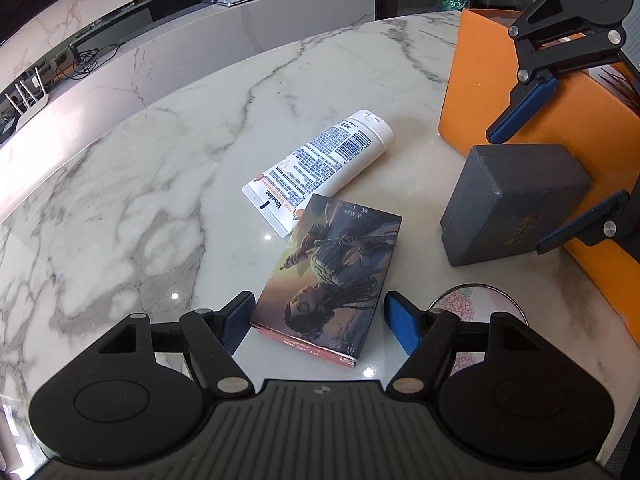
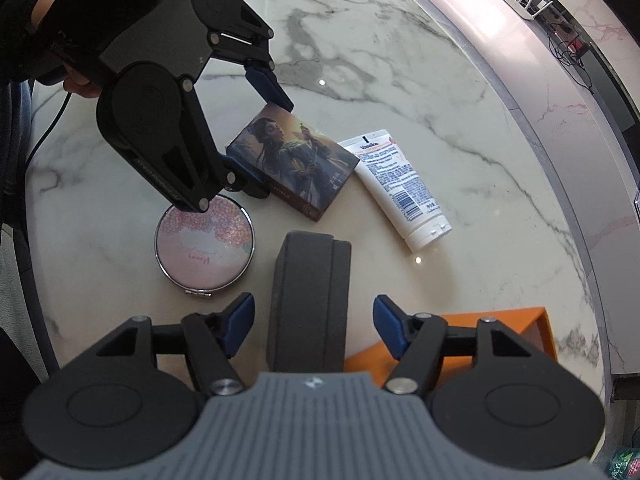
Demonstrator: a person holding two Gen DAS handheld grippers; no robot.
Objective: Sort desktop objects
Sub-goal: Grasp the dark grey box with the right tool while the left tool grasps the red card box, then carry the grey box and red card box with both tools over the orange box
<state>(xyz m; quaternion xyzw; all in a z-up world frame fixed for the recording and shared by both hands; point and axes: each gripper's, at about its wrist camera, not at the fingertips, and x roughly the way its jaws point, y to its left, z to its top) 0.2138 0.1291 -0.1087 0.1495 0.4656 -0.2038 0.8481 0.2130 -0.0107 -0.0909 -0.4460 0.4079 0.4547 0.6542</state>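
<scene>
A flat box with a painted figure (image 1: 332, 272) lies on the marble table (image 1: 140, 184). My left gripper (image 1: 320, 320) stands open around its near end, and the pads sit close beside its long edges. In the right wrist view the same left gripper (image 2: 272, 148) straddles the painted box (image 2: 296, 160). A dark grey box (image 2: 308, 300) stands between the fingers of my right gripper (image 2: 314, 320), which is open with a gap on each side. From the left wrist view the right gripper (image 1: 520, 191) reaches over the grey box (image 1: 516, 200).
A white Vaseline tube (image 1: 320, 168) lies just beyond the painted box. A round pink compact mirror (image 2: 204, 240) sits left of the grey box. An open orange box (image 1: 480, 80) stands at the table's right side. A gloved hand (image 2: 60, 40) holds the left gripper.
</scene>
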